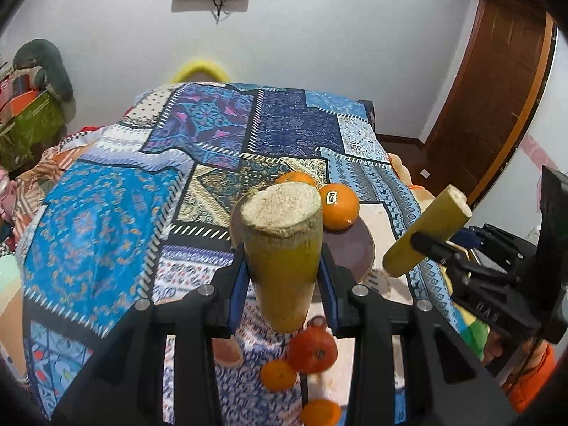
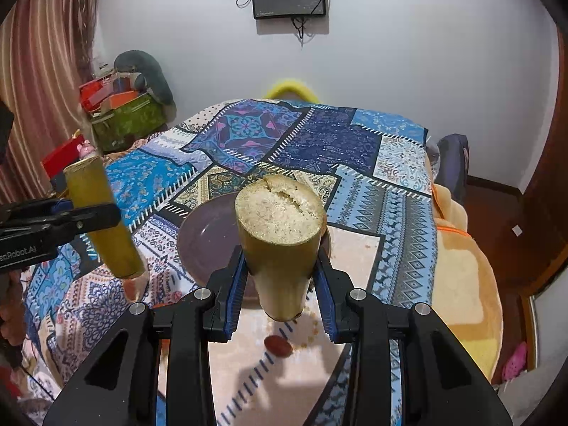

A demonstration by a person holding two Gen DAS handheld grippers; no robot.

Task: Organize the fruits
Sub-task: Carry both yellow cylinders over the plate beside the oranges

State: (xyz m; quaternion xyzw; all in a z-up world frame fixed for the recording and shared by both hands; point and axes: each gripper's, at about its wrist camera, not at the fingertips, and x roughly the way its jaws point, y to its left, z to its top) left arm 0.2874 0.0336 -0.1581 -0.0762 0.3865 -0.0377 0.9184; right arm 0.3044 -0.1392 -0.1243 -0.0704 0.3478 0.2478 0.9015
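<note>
My left gripper point(image 1: 282, 273) is shut on a thick yellow-green sugarcane piece point(image 1: 282, 248), held above the patterned bedspread. My right gripper point(image 2: 280, 277) is shut on a second sugarcane piece point(image 2: 280, 248); that piece also shows at the right of the left wrist view point(image 1: 422, 234). The left one shows at the left of the right wrist view point(image 2: 99, 213). A dark purple plate point(image 2: 206, 238) lies just beyond both grippers and holds two oranges point(image 1: 339, 206). A red tomato point(image 1: 312, 349) and small oranges point(image 1: 278, 374) lie on the cloth below my left gripper.
A small red fruit point(image 2: 278, 345) lies on the cloth under my right gripper. The bedspread point(image 1: 106, 213) covers the bed. Boxes and a cushion point(image 2: 124, 106) stand at the far left by the curtain. A wooden door point(image 1: 497, 106) stands at right. A beige blanket point(image 2: 465, 266) hangs off the bed's right side.
</note>
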